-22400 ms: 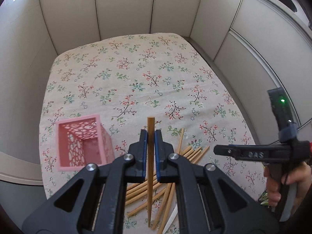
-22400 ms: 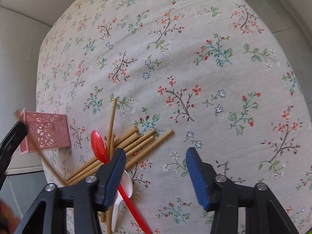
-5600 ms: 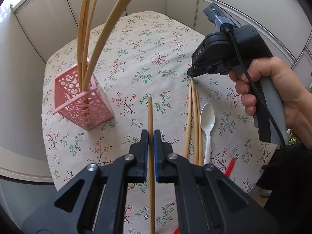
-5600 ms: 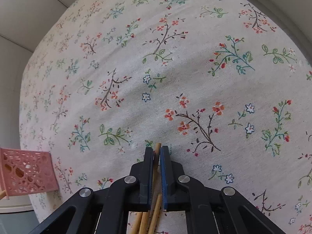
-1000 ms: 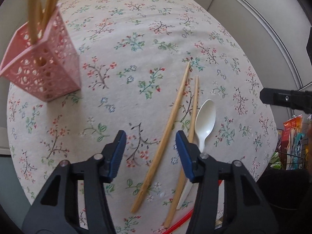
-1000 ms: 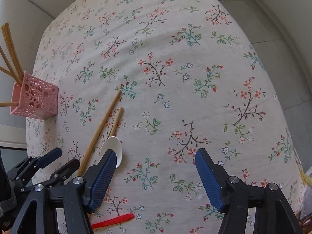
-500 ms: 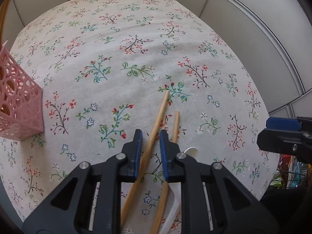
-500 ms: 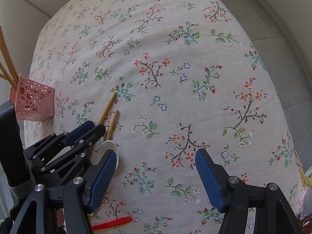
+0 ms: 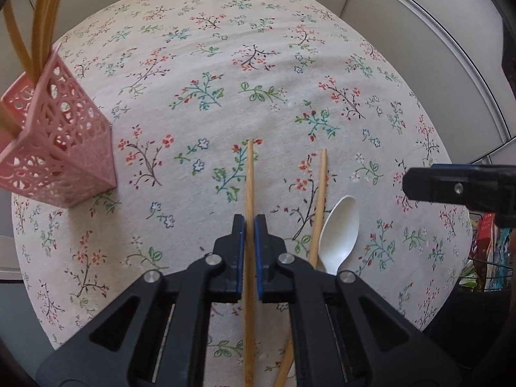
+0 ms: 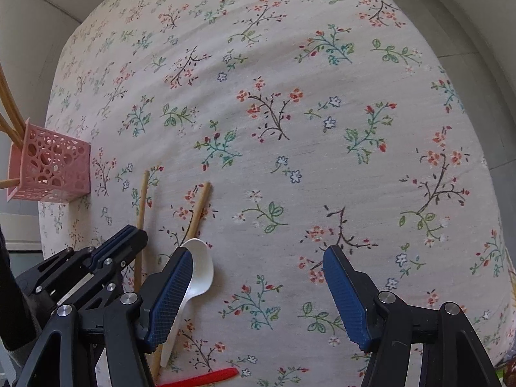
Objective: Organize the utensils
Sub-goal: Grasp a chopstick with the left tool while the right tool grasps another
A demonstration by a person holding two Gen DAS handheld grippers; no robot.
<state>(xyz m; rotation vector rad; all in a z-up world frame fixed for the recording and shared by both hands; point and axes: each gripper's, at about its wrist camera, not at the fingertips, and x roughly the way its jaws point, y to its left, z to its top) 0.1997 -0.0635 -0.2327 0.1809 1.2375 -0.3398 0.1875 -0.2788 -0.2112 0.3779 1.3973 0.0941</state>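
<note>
My left gripper (image 9: 249, 222) is shut on a wooden chopstick (image 9: 249, 180) that lies on the flowered tablecloth. A second chopstick (image 9: 320, 193) lies just to its right, with a white plastic spoon (image 9: 340, 235) beside it. The pink lattice holder (image 9: 61, 148) stands at the left with several chopsticks (image 9: 45, 16) upright in it. In the right wrist view, my right gripper (image 10: 258, 267) hangs open over bare cloth. Its left finger covers part of the white spoon (image 10: 201, 274), and the left gripper (image 10: 129, 238) grips the chopstick (image 10: 142, 200) beside it. A red utensil (image 10: 206, 379) lies at the bottom edge.
The round table (image 9: 225, 48) carries a flowered cloth and drops off at its near and right edges. Pale wall panels (image 9: 419, 32) curve close behind it. A wire rack with coloured packets (image 9: 487, 258) stands off the right edge.
My left gripper closed from open onto the left chopstick, which now lines up straight along its fingers. The right gripper stayed open and drifted slightly lower toward the spoon.
</note>
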